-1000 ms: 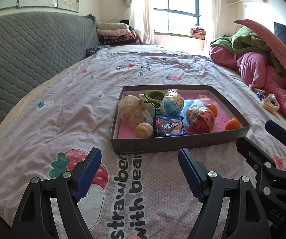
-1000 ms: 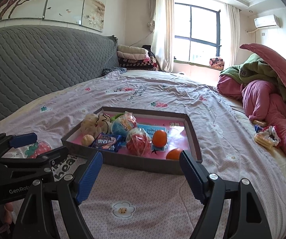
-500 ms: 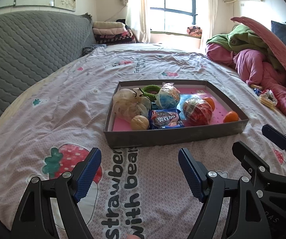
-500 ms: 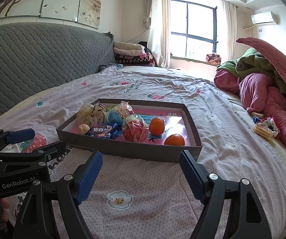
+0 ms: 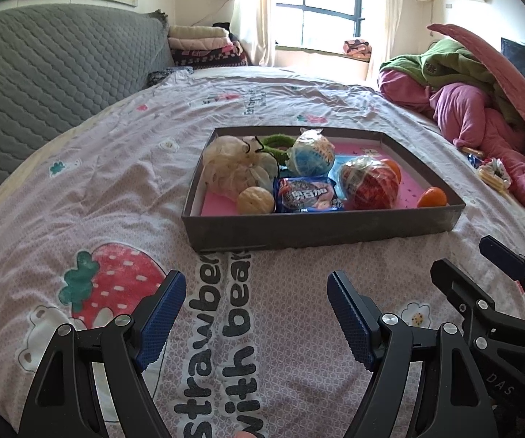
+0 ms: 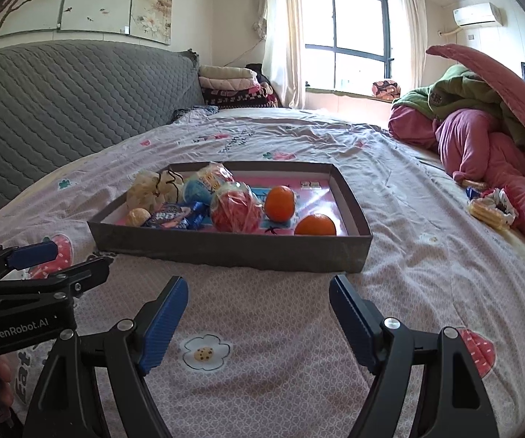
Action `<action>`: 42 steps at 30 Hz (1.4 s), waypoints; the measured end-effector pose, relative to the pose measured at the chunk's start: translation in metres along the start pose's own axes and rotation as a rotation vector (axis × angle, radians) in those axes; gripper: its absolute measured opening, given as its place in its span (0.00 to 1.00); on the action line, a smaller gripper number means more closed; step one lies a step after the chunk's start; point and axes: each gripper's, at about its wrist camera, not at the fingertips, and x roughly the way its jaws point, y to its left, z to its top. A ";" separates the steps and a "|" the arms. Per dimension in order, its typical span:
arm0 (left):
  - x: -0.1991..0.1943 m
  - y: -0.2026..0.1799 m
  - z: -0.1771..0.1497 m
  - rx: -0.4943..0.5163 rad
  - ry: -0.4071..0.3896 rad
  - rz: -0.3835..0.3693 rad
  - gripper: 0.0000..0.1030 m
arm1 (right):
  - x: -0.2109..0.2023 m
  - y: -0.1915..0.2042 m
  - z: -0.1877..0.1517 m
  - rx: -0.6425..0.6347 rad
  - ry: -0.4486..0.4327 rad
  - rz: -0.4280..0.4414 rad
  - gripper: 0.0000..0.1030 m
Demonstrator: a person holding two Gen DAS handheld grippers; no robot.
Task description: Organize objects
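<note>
Both jaws gaping empty, hovering over bed [image 5: 123,153] short of tray [image 5: 320,231] crowding snacks and two oranges [image 6: 280,202], risking nudging round fruit rolling on soft bedding.

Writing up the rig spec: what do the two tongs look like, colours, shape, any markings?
Both match. The left tongs and the right tongs have black angular frames with silver screw heads and two fingers faced with ribbed blue pads. The left body reads "GenRobot.AI" in white in the right wrist view; the right body shows "DAS" in the left wrist view. No cables or sleeves in view.
</note>
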 end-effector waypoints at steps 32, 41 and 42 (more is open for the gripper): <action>0.009 -0.004 -0.010 -0.008 -0.001 0.023 0.78 | 0.000 0.000 -0.010 -0.015 -0.055 0.006 0.77; 0.013 -0.007 -0.011 0.006 0.006 0.024 0.78 | 0.003 -0.001 -0.012 -0.010 -0.042 0.004 0.77; 0.013 -0.006 -0.011 0.005 0.005 0.026 0.78 | 0.003 0.000 -0.013 -0.011 -0.043 0.004 0.77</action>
